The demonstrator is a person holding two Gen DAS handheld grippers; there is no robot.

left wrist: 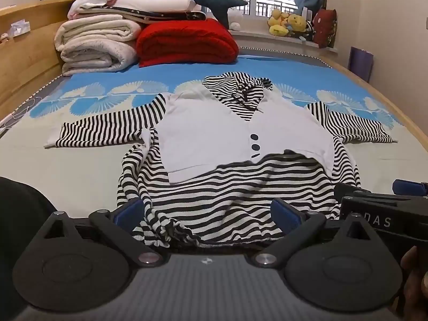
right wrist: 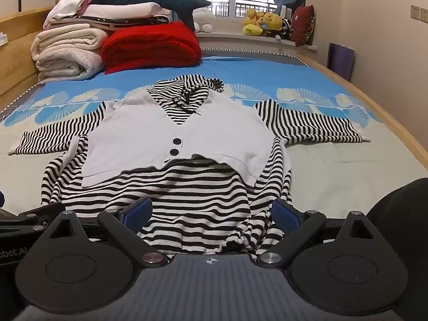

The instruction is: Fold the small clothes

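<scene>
**GARMENT LAID FLAT, BOTH GRIPPERS SPREAD AT HEM**

Bed (left wrist: 80, 165): fills both views; blue sheet with pale fan print at 12 o'clock, plain pale band nearer. Carries folded white quilts (left wrist: 96, 45) and a red blanket (left wrist: 187, 41) at 11 o'clock, well apart from the work.

Striped garment (left wrist: 240, 139): lies face up at bed centre, at 12 o'clock from both grippers. Long axis runs 6 to 12 o'clock, hood (left wrist: 238, 85) far, hem (left wrist: 214, 230) near. Sleeves spread toward 9 and 3 o'clock, roughly flat. Black-and-white striped knit under a white vest panel (left wrist: 208, 133) with dark buttons (left wrist: 255, 141). Lower body rumpled; hem bunched and gathered between the jaws.

Left gripper (left wrist: 206, 211): jaws released, spread wide. Blue pads (left wrist: 128, 210) stand either side of the hem's left portion; no pinch visible. Left hem corner nearer to this hand.

Right gripper (right wrist: 211, 211): jaws likewise released and wide. Gathered right hem corner (right wrist: 240, 238) sits low between the pads, nearer the right pad (right wrist: 286, 216); cloth not clamped. Seen also from the left wrist at 3 o'clock, just beside the garment's right edge.

Judgement: no fold yet made. Coming move likely turns on closing each gripper on its own hem corner, then carrying the hem toward 12 o'clock along the long axis. Bunched hem risks an uneven or multi-layer grab.
</scene>
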